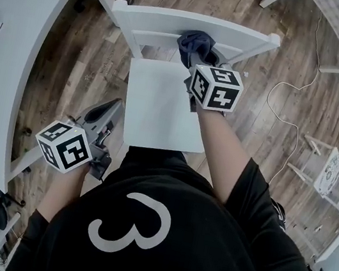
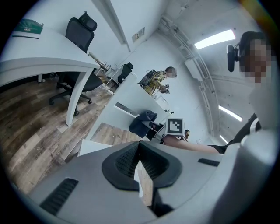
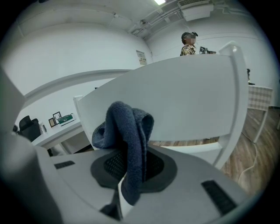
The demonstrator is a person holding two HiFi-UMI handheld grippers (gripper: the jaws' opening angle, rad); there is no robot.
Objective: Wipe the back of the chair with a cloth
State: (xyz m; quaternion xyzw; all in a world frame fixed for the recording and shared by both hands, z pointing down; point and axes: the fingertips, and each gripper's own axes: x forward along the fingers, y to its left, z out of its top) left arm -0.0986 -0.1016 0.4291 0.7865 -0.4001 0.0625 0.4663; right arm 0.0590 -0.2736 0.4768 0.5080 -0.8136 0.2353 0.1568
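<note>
The right tool (image 3: 127, 177) is clenching the bunched cloth (image 3: 129, 131) at the chair back (image 3: 192, 96); hard rubbing could tug it loose. The left tool (image 2: 142, 175) is idling, clenched empty.

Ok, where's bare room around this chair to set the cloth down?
The chair seat is bare, between backrest and the person's torso. Floor between seat and cable is free. Crowded: mid-backrest, where the right gripper holds the cloth.

An office: white desks (image 2: 41, 61); black swivel chairs (image 2: 80, 34); ceiling strip lights (image 2: 214, 38).
</note>
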